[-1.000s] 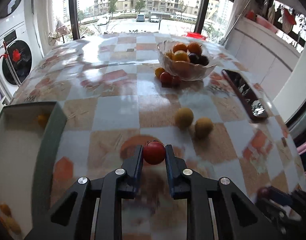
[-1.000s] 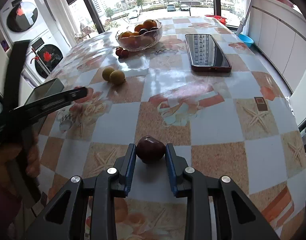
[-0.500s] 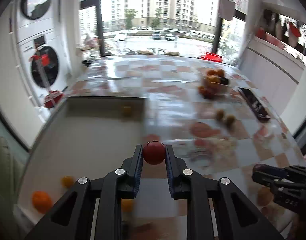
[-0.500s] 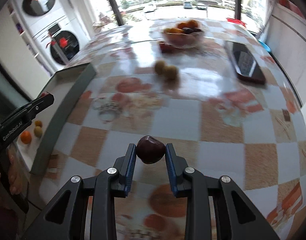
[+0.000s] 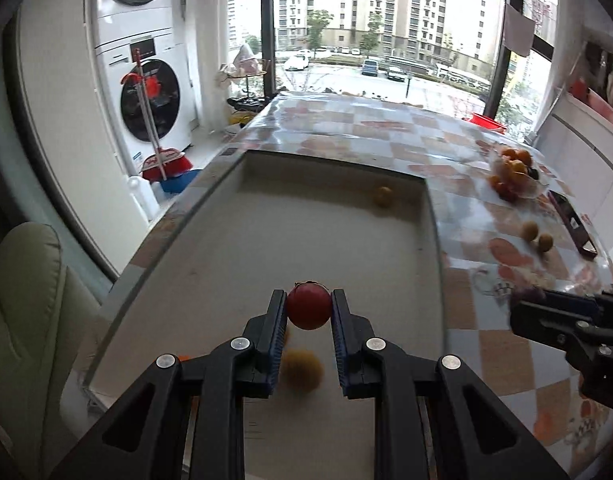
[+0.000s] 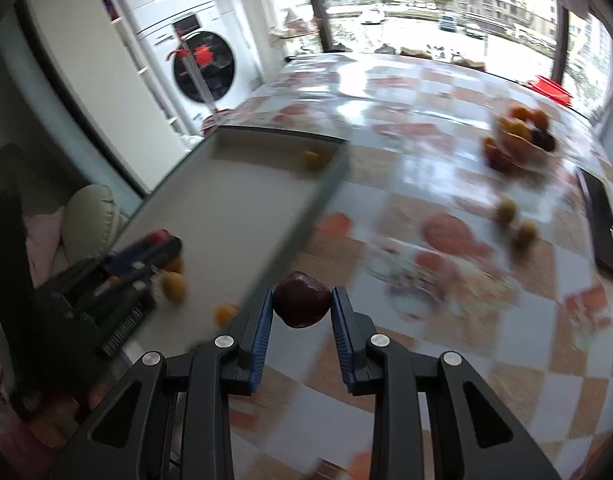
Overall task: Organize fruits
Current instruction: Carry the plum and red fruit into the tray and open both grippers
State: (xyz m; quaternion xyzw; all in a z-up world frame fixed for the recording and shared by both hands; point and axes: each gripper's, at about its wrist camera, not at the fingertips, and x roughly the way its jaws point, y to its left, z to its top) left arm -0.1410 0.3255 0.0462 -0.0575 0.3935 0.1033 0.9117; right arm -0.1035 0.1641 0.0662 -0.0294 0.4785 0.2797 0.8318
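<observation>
Fruits partly sorted: tray holds a few yellow and orange ones, while bowl far right of tray stays full, two yellow fruits loose beside it. Left gripper clamps red tomato over tray; right gripper clamps dark plum at tray's right rim, neither dropped yet.

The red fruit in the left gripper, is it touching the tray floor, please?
Apart. The left wrist view shows the red fruit clamped between the left gripper fingers, held above the tray floor, with a yellow fruit lying below it.
</observation>
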